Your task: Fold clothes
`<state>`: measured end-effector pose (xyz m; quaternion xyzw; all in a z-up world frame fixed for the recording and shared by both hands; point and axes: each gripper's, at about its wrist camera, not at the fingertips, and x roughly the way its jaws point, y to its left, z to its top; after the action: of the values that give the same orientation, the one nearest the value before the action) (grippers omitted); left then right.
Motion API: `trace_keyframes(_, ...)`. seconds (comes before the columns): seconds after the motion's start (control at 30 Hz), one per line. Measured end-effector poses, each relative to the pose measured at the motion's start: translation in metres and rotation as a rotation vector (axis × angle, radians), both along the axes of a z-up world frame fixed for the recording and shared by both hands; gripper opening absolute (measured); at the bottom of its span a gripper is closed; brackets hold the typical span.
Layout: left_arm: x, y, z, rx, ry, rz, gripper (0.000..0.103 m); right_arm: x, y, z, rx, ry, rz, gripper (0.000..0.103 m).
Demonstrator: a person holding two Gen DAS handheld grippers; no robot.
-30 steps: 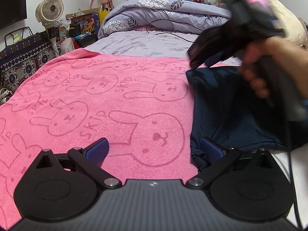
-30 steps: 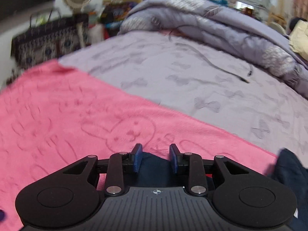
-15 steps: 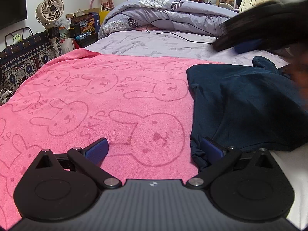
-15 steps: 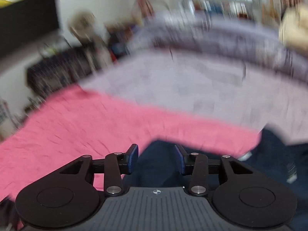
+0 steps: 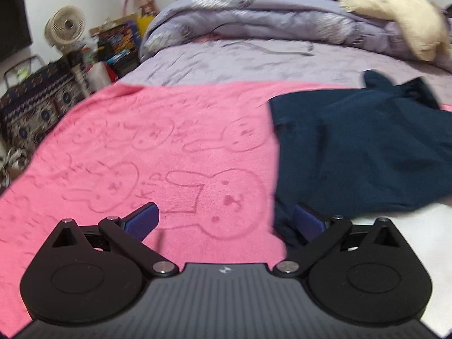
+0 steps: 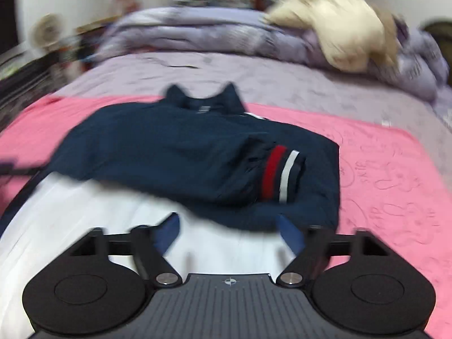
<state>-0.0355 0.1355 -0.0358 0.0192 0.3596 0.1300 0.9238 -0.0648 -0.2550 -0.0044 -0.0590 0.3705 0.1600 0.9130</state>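
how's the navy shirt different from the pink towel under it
The navy shirt is dark and plain apart from a red and white striped cuff; the pink towel is bright, covered in bunny outlines. The shirt lies folded and rumpled; the towel is spread flat and much wider. Both lie on the bed.

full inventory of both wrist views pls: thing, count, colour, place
shirt: 1, navy, on the pink blanket, sleeve with red and white stripes folded onto it
white fabric: 1, under the shirt's near edge
pink blanket: 1, bunny print, covers near half of the bed
bedsheet: 1, lilac, beyond the blanket
duvet: 1, lilac, bunched at far end
cream cloth: 1, on the duvet
fan: 1, white, far left
patterned bag: 1, dark, left of the bed
left tongs: open, over blanket beside shirt edge
right tongs: open, over the white fabric
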Motion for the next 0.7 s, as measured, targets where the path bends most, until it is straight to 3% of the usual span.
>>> trace_keyframes(0.2,-0.090,-0.049,0.040,0.019,0.027,-0.218,0.102,-0.088,-0.009,0.006,-0.114,0.090,0.056,0.084)
trace_keyframes(0.3,-0.136,-0.071,0.038,0.050,0.085,-0.288,0.103,-0.124,-0.008,-0.005,-0.150,0.158,0.056,0.084)
trace_keyframes(0.43,-0.189,-0.089,0.029,0.060,0.183,-0.364,0.103,-0.161,-0.012,-0.016,-0.110,0.248,0.087,0.084)
trace_keyframes(0.6,-0.217,-0.096,0.003,0.041,0.318,-0.345,0.103,-0.181,-0.018,-0.035,-0.109,0.323,0.050,0.084)
trace_keyframes(0.7,-0.216,-0.091,-0.013,-0.054,0.383,-0.300,0.103,-0.176,-0.026,-0.051,-0.068,0.363,0.030,0.084)
